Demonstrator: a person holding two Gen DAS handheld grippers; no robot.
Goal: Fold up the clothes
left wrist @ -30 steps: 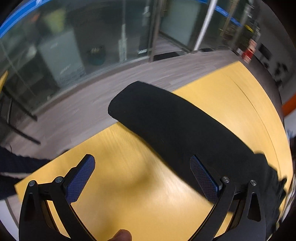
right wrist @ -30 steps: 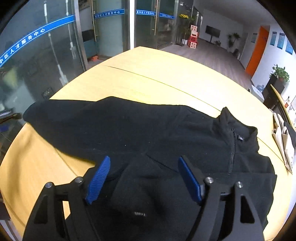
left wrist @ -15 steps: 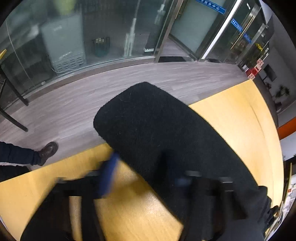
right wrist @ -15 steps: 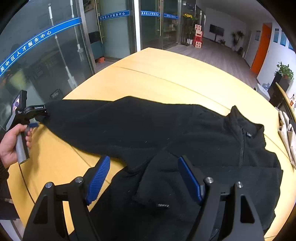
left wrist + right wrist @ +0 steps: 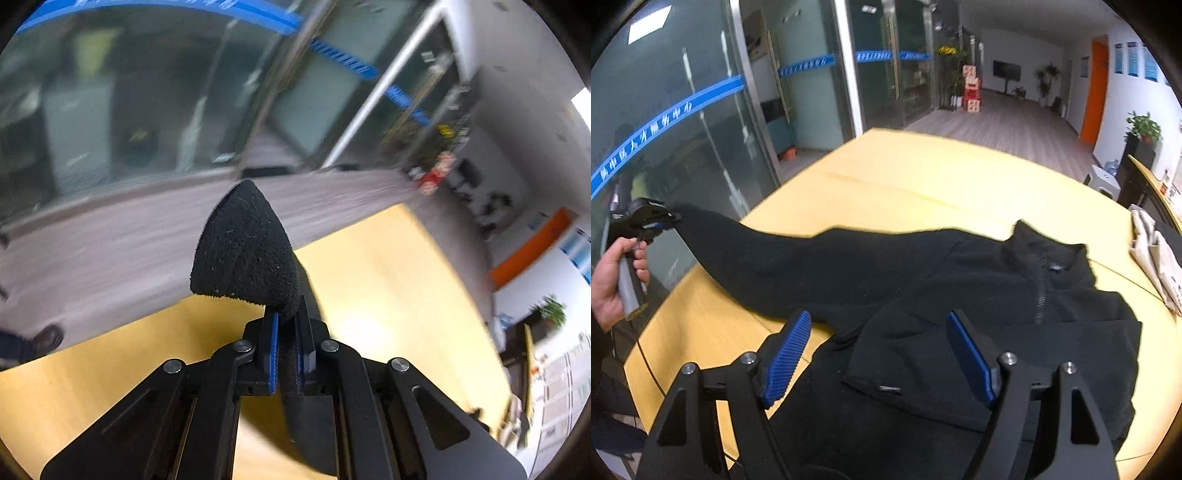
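A black fleece jacket [image 5: 960,280] lies zip-up on the yellow table [image 5: 905,173], collar toward the right. Its long sleeve [image 5: 768,254] stretches left and rises off the table. My left gripper [image 5: 286,321] is shut on the sleeve's cuff [image 5: 243,254], which sticks up past the blue pads [image 5: 273,350]. The right wrist view shows that same left gripper [image 5: 670,218] at the far left, held by a hand [image 5: 609,277]. My right gripper [image 5: 879,350] hovers open above the jacket's lower front, its blue pads [image 5: 785,356] apart with nothing pinched.
Folded pale cloth [image 5: 1156,254] lies at the table's right edge. Glass walls and doors [image 5: 701,122] stand beyond the table's far left side, with grey floor [image 5: 110,236] past the edge. A dark shoe [image 5: 48,338] shows on the floor.
The left gripper went from wide open to shut on the sleeve cuff and lifted it off the table. The right gripper rose a little and stayed open.
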